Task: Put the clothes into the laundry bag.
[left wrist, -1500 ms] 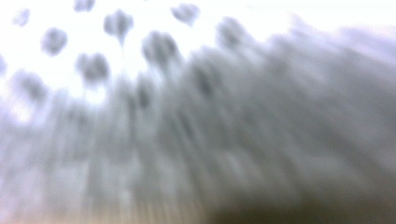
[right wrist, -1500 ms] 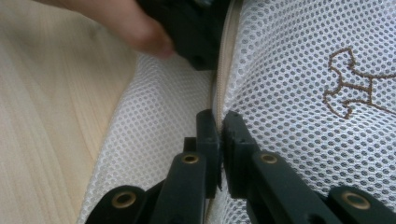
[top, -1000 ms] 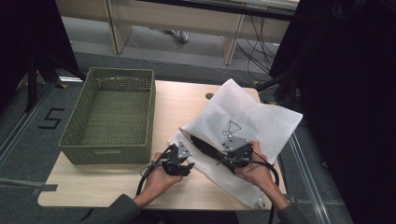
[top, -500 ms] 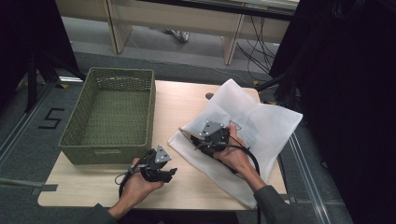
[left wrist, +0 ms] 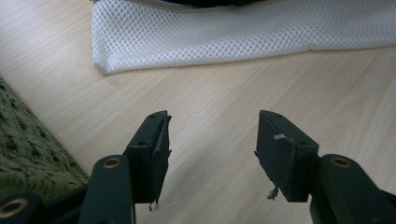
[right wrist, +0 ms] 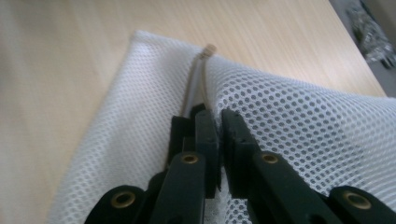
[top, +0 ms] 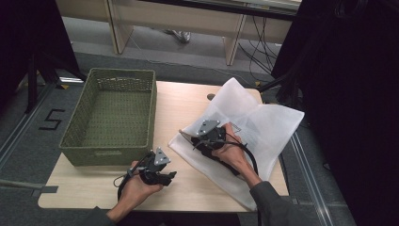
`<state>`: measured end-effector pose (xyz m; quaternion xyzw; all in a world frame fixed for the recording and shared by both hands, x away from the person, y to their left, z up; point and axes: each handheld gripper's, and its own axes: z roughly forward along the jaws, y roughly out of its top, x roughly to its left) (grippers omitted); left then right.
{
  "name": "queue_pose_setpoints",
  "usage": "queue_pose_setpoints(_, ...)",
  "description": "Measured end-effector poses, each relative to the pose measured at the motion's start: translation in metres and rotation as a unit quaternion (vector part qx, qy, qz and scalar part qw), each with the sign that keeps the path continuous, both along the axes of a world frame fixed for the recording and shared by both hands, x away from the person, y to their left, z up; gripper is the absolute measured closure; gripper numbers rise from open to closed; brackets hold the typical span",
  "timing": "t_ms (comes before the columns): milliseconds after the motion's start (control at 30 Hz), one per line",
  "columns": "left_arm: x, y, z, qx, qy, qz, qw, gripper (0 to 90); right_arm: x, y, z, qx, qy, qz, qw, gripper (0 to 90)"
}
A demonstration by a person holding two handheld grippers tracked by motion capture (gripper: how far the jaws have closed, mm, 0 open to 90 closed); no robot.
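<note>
In the high view, the left gripper (top: 170, 176) has drawn back from the white mesh laundry bag (top: 263, 127) compared with a second ago and now sits just beside the near right corner of the green woven rectangular basket (top: 111, 117), over bare light wooden desk (top: 179, 101). The right gripper (top: 192, 139) has shifted toward the bag's left edge, the side nearest the basket. The basket holds nothing that can be seen; the bag lies flat on the desk to the basket's right.

In the left gripper view, the jaws have just been opening and stand moderately wide with nothing between them; the bag's (left wrist: 233, 32) corner lies beyond, apart from them, with the basket (left wrist: 28, 154) at the left.

In the right gripper view, the right gripper (right wrist: 219, 119) has just closed, its jaws pinched nearly together, apparently on the mesh beside the bag's beige zipper track (right wrist: 198, 79).
</note>
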<state>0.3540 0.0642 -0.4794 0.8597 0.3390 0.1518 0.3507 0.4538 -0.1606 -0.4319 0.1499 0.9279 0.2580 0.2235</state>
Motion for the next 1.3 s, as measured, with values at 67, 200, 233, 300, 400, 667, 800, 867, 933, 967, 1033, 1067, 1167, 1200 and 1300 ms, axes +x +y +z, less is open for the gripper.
queue_pose_setpoints(67,-0.002,0.000,0.000,-0.002,0.006,-0.002,1.0000,44.5,-0.003,0.001,0.000,-0.004,0.000,0.017,0.9998,86.9)
queue_pose_setpoints(200,-0.005,0.001,0.001,0.002,0.002,-0.010,0.9999,45.2,-0.017,0.005,0.002,0.009,0.014,0.063,0.9979,86.7)
queue_pose_setpoints(233,-0.007,-0.001,0.000,-0.005,0.009,-0.004,0.9999,45.5,-0.020,0.006,0.003,0.010,0.014,0.080,0.9967,86.7)
queue_pose_setpoints(300,-0.009,-0.001,0.000,-0.004,0.007,-0.011,0.9999,45.5,-0.029,0.007,0.005,0.012,0.030,0.092,0.9952,86.5)
queue_pose_setpoints(400,-0.012,0.000,0.002,0.003,0.001,-0.015,0.9999,45.4,-0.039,0.006,0.005,0.010,0.023,0.112,0.9934,85.3)
queue_pose_setpoints(667,-0.014,0.008,0.004,0.004,-0.002,-0.010,0.9999,45.5,-0.056,0.002,-0.003,0.006,0.006,0.098,0.9951,69.8)
queue_pose_setpoints(800,-0.015,0.006,0.003,-0.001,-0.003,-0.020,0.9998,46.8,-0.062,-0.005,0.004,0.020,-0.009,0.077,0.9968,59.6)
queue_pose_setpoints(867,-0.016,0.003,0.002,-0.003,-0.001,-0.022,0.9998,48.0,-0.067,-0.010,0.009,0.029,-0.010,0.073,0.9969,59.0)
queue_pose_setpoints(933,-0.016,0.002,0.003,0.001,-0.007,-0.029,0.9996,50.1,-0.071,-0.018,0.011,0.026,-0.014,0.060,0.9977,58.8)
queue_pose_setpoints(967,-0.017,0.000,0.002,-0.004,-0.005,-0.030,0.9995,51.4,-0.072,-0.021,0.012,0.025,-0.017,0.056,0.9979,58.7)
queue_pose_setpoints(1033,-0.017,-0.005,0.001,-0.010,-0.010,-0.032,0.9994,54.0,-0.076,-0.028,0.010,0.022,-0.004,0.043,0.9988,58.7)
queue_pose_setpoints(1067,-0.016,-0.008,0.001,-0.012,-0.007,-0.039,0.9991,55.6,-0.076,-0.032,0.009,0.017,-0.007,0.042,0.9989,58.8)
queue_pose_setpoints(1167,-0.014,-0.022,-0.004,-0.015,-0.007,-0.058,0.9982,61.7,-0.077,-0.041,0.004,0.008,0.002,0.045,0.9989,59.0)
queue_pose_setpoints(1200,-0.011,-0.029,-0.007,-0.018,-0.004,-0.067,0.9976,63.5,-0.079,-0.044,0.002,0.007,0.018,0.018,0.9997,59.3)
queue_pose_setpoints(1300,-0.003,-0.048,-0.012,-0.033,0.000,-0.076,0.9966,68.1,-0.080,-0.046,-0.002,0.004,0.017,0.032,0.9993,70.1)
